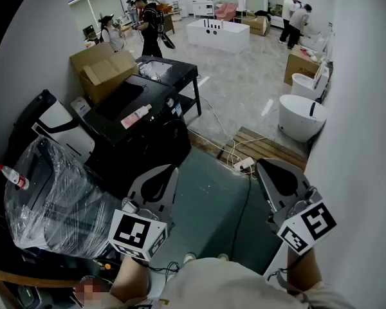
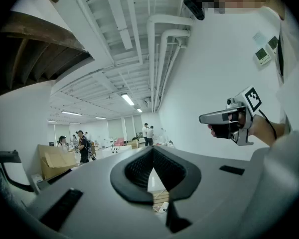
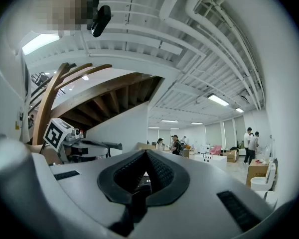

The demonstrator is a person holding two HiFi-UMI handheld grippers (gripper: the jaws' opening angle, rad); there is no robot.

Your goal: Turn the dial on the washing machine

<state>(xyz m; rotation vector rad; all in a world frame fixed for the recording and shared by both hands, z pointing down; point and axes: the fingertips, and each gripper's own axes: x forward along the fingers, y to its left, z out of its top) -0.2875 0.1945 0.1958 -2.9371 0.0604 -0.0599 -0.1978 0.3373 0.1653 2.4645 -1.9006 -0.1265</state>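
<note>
Clutter crowds the frame's left: a plastic-wrapped appliance (image 1: 51,198) at lower left, black cabinets (image 1: 132,98) bearing a lying bottle (image 1: 136,116), cardboard boxes (image 1: 103,69) above; the dial cannot be made out among them. At bottom centre, left gripper (image 1: 164,171) and right gripper (image 1: 264,166) are both clenched, empty, over dark green floor (image 1: 212,192) in a white hall.

Black tabletop (image 1: 125,98) and floor (image 1: 244,89)
Probably a bottle (image 1: 136,116) lies on the tabletop; a power strip (image 1: 243,165) on the near floor.
</note>
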